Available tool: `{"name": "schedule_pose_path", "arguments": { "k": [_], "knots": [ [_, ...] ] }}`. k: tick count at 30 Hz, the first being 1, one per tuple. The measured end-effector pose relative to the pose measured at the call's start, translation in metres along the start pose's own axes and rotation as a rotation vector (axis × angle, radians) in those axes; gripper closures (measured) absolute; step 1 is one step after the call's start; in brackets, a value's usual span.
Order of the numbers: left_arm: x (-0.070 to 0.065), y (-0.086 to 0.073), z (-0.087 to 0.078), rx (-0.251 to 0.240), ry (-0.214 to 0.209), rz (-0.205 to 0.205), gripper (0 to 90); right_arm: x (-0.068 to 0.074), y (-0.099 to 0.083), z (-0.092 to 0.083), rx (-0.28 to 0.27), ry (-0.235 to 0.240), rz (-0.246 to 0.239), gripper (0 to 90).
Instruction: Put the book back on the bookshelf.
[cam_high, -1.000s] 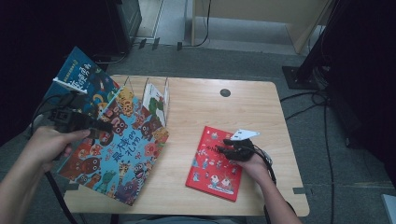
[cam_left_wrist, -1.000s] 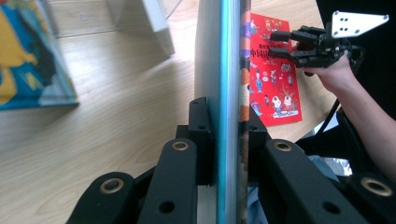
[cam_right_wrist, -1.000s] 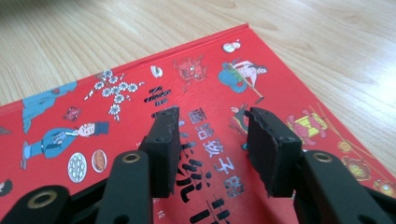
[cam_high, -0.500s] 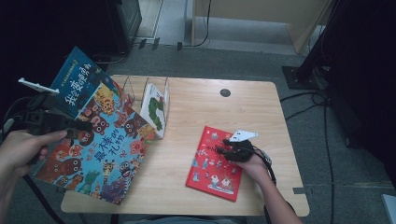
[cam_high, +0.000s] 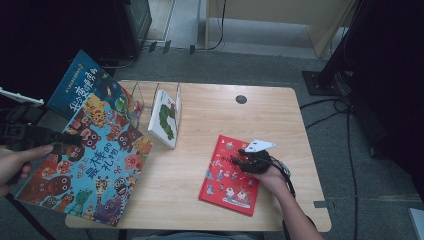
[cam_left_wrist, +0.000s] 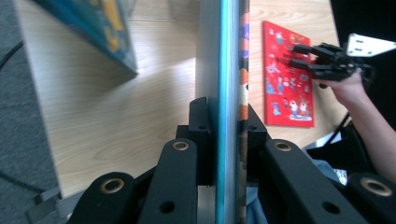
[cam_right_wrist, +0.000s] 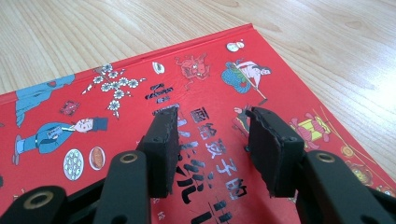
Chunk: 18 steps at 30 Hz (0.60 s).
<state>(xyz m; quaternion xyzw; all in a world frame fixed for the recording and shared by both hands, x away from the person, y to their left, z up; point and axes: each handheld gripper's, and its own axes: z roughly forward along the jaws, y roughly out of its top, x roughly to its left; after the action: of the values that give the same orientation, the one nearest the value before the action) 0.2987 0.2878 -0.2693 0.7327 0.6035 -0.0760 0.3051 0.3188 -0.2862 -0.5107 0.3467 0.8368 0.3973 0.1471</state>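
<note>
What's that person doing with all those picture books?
A person is handling picture books at a wooden table with a gripper in each hand. The left gripper is clamped on the edge of a big animal-covered book, holding it at the table's left side in front of a blue book. The right gripper rests with open jaws on a red book lying flat. A caterpillar book stands in the wire rack.

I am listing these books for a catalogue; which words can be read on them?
"最棒的礼物": cover of the animal book, as far as I can read it.
"给孩子的": red book, its other characters hidden or unclear.
Blue book: white title, too blurred.
Caterpillar book: nothing readable.
</note>
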Motion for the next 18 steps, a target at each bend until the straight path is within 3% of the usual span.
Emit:
{"name": "schedule_pose_path", "arguments": {
  "k": [7,18],
  "knots": [
    [0.016,0.011,-0.004,-0.006,0.032,-0.038,81.5,0.0,0.0,0.001,-0.003,0.003,-0.006,54.0],
    [0.023,0.034,-0.018,-0.026,0.09,-0.078,81.4,-0.001,0.0,0.001,-0.004,0.006,-0.01,54.1]
  ]
}}
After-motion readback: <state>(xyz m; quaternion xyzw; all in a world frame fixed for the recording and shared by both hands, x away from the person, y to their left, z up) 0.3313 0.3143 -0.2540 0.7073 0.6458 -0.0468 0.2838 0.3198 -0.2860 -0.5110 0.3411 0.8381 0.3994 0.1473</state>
